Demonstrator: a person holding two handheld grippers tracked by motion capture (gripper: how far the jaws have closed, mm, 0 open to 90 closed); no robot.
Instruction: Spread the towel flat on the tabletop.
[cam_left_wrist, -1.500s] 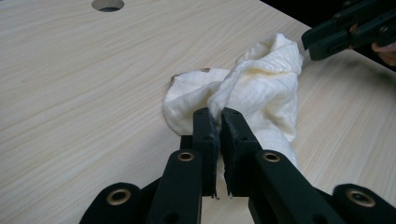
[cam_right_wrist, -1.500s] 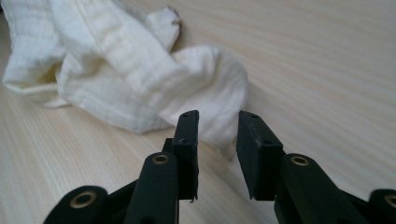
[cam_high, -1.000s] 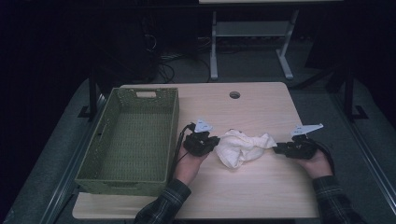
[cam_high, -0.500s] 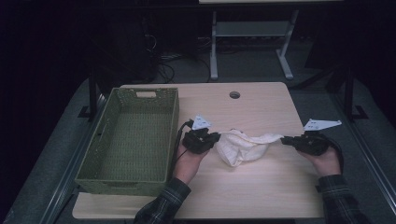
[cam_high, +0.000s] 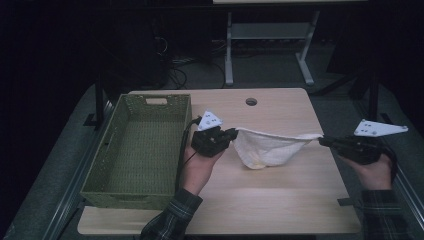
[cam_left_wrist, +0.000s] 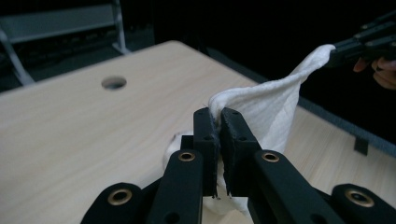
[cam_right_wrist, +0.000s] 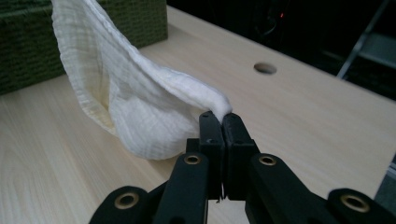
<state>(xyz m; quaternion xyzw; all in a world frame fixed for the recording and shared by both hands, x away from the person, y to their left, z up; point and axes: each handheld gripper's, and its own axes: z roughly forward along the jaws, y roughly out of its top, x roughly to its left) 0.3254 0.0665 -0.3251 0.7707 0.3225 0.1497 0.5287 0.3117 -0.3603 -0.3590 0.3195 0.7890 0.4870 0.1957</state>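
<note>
High view: a white cloth (cam_high: 270, 147) hangs stretched between the two grippers above the light wooden table (cam_high: 280, 205), its upper edge drawn nearly taut and its middle sagging in a pouch toward the tabletop. The left gripper (cam_high: 231, 135) is clamped on the cloth's left end, just beside the right wall of the green woven basket (cam_high: 107, 172). The right gripper (cam_high: 324, 142) is clamped on the cloth's right end, near the table's right edge; its jaws have just been closing, with the cloth between them. Left gripper view: the left gripper (cam_left_wrist: 219, 122) shows both jaws pressed together with a fold of the cloth (cam_left_wrist: 266, 100) pinched at their tips, the fabric rising from there toward the other gripper at upper right. Right gripper view: the right gripper (cam_right_wrist: 220, 122) shows both jaws likewise brought together on a bunched corner of the cloth (cam_right_wrist: 135, 107), which slopes up and away toward the basket (cam_right_wrist: 23, 44). A round hole (cam_high: 251, 101) lies in the table beyond the cloth. Whether the pouch touches the tabletop cannot be told.
</note>
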